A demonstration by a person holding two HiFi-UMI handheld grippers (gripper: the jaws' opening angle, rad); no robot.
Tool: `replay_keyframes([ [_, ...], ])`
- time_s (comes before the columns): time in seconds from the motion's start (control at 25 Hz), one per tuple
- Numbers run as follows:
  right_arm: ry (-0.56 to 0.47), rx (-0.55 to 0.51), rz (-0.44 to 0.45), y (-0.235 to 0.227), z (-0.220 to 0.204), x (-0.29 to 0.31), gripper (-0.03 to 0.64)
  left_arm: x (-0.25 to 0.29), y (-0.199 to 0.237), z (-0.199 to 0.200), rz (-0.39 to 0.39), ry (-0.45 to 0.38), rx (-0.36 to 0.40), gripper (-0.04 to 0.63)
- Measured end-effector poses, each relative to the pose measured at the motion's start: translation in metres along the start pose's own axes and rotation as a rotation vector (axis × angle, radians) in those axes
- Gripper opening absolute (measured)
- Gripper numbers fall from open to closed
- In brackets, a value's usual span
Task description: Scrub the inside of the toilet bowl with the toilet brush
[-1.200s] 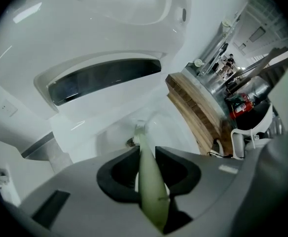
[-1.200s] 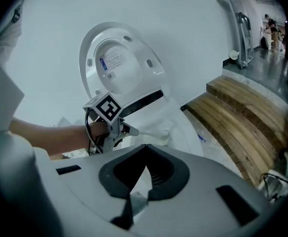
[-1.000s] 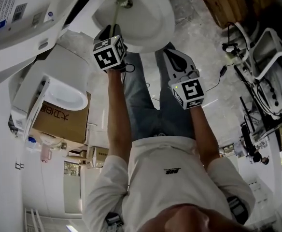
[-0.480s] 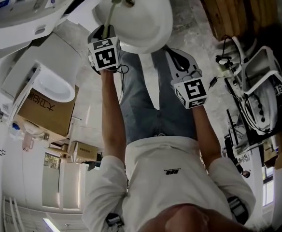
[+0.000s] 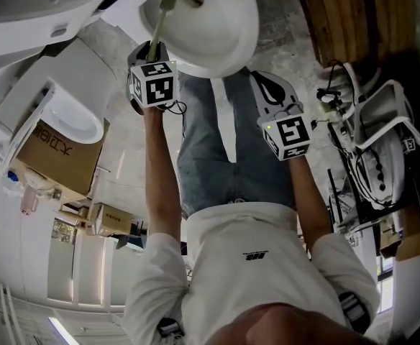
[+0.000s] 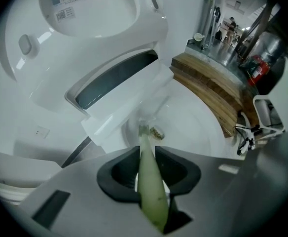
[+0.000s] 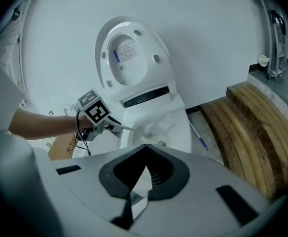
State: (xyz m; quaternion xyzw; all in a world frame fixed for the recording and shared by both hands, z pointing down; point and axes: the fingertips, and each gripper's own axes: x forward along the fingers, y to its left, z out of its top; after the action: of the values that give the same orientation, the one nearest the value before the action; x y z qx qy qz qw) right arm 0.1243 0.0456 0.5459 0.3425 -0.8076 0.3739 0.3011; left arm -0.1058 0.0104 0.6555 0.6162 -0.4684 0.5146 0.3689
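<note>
Left tongs (image 6: pixel 145 154): jaws clamped on the pale green handle of the toilet brush (image 6: pixel 149 181), which passes between them and projects past the tips.
Toilet brush, long axis: in line with the left tongs' jaws, running straight ahead and down into the toilet bowl (image 6: pixel 198 132).
Brush head (image 6: pixel 144 130): well ahead of the left tongs' tips, low in the bowl, just beside the dark outlet (image 6: pixel 157 132). Contact with the porcelain cannot be confirmed.
Right tongs (image 7: pixel 145 147): jaws together with nothing held. In the head view they sit to the right of the left tongs (image 5: pixel 151 49) and further back, outside the bowl rim (image 5: pixel 242 27).
Governing relation: the bowl wall lies all round the brush head, so scrubbing probably needs only sweeps of the left tongs. The left is the nearer hand.
Obstructions: none between left tongs and bowl. The raised seat and lid (image 7: pixel 129 58) stand beyond the bowl.
Surroundings: curved wooden planks (image 7: pixel 252 127) to the right of the right tongs. A second toilet (image 5: pixel 73 121) and a cardboard box (image 5: pixel 59 153) lie left of the left tongs.
</note>
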Motion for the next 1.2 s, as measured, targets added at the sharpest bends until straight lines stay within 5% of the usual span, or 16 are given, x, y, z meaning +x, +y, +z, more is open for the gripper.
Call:
replay_keyframes([
  [0.56,0.015,-0.027,0.021,0.005,0.003,0.008,-0.006,0.000,-0.013,-0.030,-0.023,0.074,0.071,0.106],
  [1.2,0.018,-0.014,-0.030,0.035,0.005,0.024,-0.006,-0.002,-0.046,-0.080,-0.160,0.133,0.086,0.106],
])
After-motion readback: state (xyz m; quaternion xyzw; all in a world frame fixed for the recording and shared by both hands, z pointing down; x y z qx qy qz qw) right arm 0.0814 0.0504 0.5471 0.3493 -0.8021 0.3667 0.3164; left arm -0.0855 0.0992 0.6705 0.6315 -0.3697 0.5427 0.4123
